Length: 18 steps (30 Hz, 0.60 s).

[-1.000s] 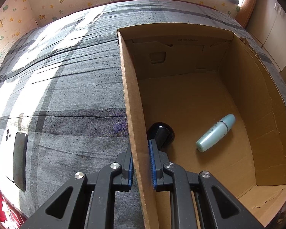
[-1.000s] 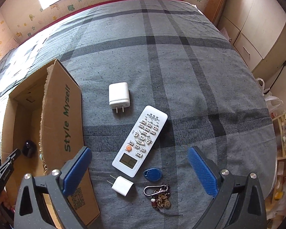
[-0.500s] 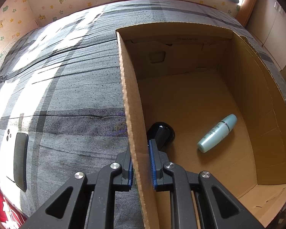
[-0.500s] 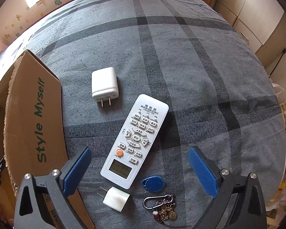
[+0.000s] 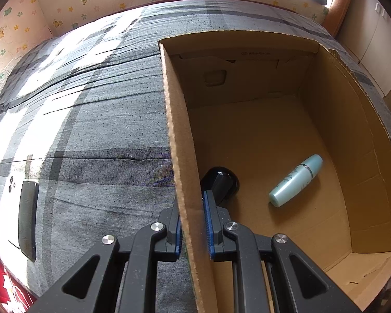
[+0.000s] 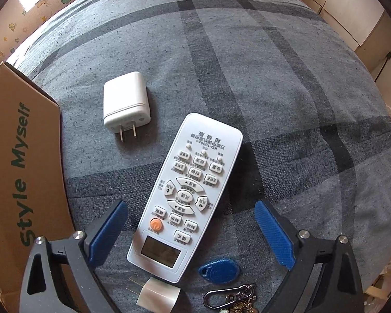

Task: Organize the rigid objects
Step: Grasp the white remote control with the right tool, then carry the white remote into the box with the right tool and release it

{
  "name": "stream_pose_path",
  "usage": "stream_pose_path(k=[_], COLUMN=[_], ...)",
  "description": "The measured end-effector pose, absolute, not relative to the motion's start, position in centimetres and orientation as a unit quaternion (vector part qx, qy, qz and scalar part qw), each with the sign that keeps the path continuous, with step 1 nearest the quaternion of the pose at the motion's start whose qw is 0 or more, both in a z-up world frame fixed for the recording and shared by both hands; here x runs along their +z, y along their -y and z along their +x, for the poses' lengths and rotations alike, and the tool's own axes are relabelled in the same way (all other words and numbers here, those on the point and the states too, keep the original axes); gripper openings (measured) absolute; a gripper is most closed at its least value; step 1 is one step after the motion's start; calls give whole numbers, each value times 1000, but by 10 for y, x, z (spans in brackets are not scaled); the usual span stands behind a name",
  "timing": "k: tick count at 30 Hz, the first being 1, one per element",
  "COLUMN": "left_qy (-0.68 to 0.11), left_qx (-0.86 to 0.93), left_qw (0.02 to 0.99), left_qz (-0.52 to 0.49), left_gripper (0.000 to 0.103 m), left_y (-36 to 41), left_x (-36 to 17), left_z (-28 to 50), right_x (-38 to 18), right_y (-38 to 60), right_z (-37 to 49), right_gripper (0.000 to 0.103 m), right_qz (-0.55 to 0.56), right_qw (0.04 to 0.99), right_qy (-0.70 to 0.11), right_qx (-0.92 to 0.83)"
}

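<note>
My left gripper point(image 5: 193, 224) is shut on the left wall of the open cardboard box point(image 5: 179, 140). Inside the box lie a black rounded object point(image 5: 221, 181) and a pale teal bottle point(image 5: 295, 180). My right gripper point(image 6: 190, 230) is open, low over the white remote control point(image 6: 187, 195), with its blue pads on either side of the remote's lower half. A large white plug adapter point(image 6: 126, 103) lies left of the remote. A small white plug point(image 6: 156, 296), a blue key fob point(image 6: 219, 271) and a key ring point(image 6: 232, 301) lie near the bottom edge.
Everything rests on a grey plaid bedspread point(image 6: 247, 65). The box's outer wall with green lettering point(image 6: 23, 172) stands left of my right gripper. A black phone point(image 5: 27, 224) lies on the bed left of the box. Cabinets point(image 6: 352, 7) stand at the right.
My right gripper has moved down and forward toward the remote, which now looks much larger and lies between the open pads. My left gripper has stayed clamped on the box wall.
</note>
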State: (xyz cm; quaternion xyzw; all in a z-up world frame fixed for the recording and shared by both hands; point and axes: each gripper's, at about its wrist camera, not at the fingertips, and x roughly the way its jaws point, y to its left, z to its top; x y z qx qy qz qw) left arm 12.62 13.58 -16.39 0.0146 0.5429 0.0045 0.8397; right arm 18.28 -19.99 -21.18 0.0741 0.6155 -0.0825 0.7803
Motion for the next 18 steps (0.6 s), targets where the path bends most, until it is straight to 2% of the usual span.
stream_pose_path(k=[2,6,7,8,9,12,18], left_qy=[-543,-542,-542,-542,-542,-542,-541], left_qx=[5,5,5,5,6,6,8], left_qw=[840,840,840,840,840,840,840], left_qz=[14,18,18,17,17,19,20], left_gripper=[15,15,15,15,15,15,15], left_y=[-136,-136,-135,-135,-135,-134,-132], left_x=[-164,-165,-164,-164,-164,-163,-163], left_z=[126,125,125,125,125,125,126], right_x=[-214,-217,-217,-218,-218,-211,-205], right_y=[199,194,193,192,189,186,187], right_z=[184,186,186,186,186,187,186], right_gripper=[96,83,78,62,58,50,50], right_qz=[79,68,69,72,76,87,87], right_qw=[779,779,779,779,778,784,786], right_qy=[-617,-619,-619,-619,-620,-612,-609], right_qx=[-79,-73,-72,-70,-70,-65,-61])
